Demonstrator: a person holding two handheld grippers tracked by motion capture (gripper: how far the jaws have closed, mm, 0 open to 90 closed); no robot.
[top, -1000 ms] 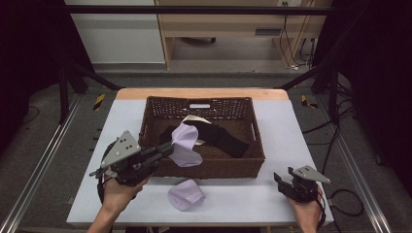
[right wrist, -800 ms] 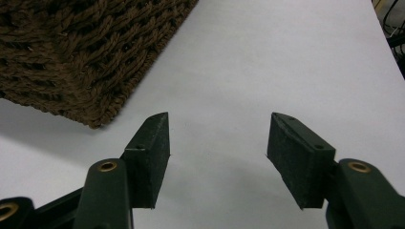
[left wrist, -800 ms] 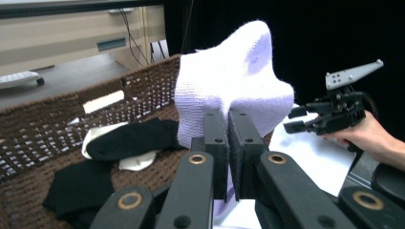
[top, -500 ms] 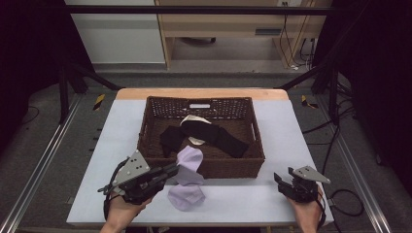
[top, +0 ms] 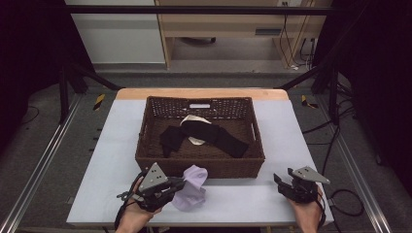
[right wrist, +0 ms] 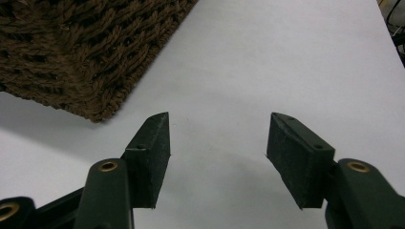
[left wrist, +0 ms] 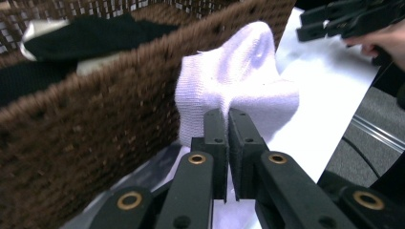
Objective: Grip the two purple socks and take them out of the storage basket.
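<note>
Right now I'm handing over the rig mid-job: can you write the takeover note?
Left tongs: shut on the lilac sock, which sits on the table right in front of the wicker basket, on top of what looks like a second lilac sock.
Right tongs: open, holding nothing, over bare table near the basket's front right corner.
Done: lilac sock is out of the basket.
Left: let go of it; a black sock and a white piece lie in the basket.

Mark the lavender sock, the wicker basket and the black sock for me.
lavender sock [left wrist: 239, 90], left gripper view, middle of the bunched fabric.
wicker basket [top: 201, 167], high view, front wall.
black sock [top: 221, 136], high view, middle of its length.
</note>
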